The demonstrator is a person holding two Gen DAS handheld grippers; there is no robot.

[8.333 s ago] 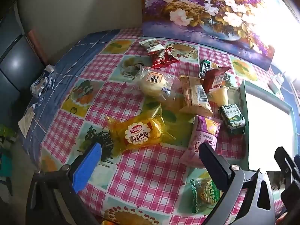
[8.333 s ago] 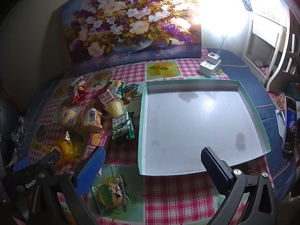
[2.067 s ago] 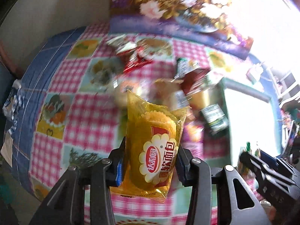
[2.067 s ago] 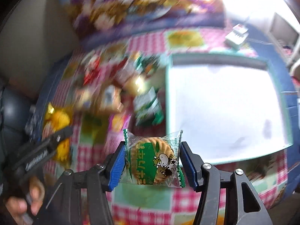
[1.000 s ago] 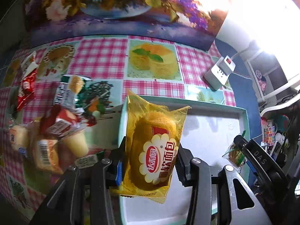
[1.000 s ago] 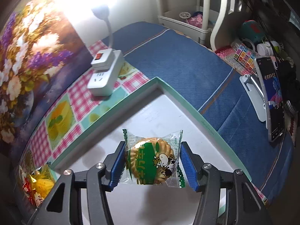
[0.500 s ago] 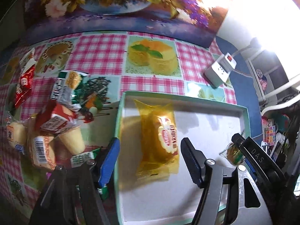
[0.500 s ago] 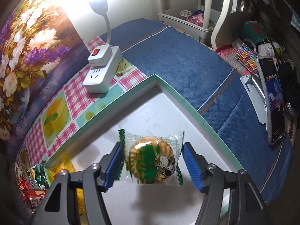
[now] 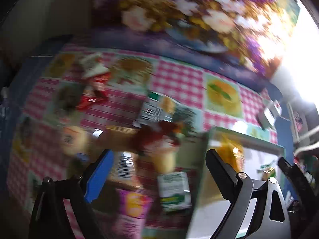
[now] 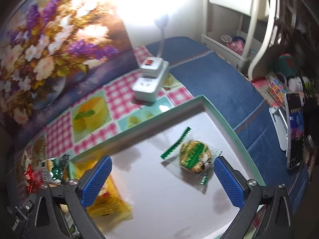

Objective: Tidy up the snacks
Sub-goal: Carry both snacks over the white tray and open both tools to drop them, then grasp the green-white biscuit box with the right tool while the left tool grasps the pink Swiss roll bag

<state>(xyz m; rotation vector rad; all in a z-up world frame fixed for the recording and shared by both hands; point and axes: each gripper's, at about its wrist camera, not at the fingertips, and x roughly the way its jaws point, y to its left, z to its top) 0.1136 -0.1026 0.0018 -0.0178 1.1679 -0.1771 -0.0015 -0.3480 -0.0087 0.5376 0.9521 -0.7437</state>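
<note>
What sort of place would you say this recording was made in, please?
Probably a lived-in room at home: a table under a checked food-print cloth, a flower painting against the wall, and a white shelf unit holding household odds and ends.

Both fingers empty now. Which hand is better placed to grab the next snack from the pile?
Left, probably: its gripper hangs open over the pile. The right gripper is open over the tray.

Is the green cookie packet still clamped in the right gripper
No, the right gripper stands open, and the green cookie packet lies loose on the white tray.
</note>
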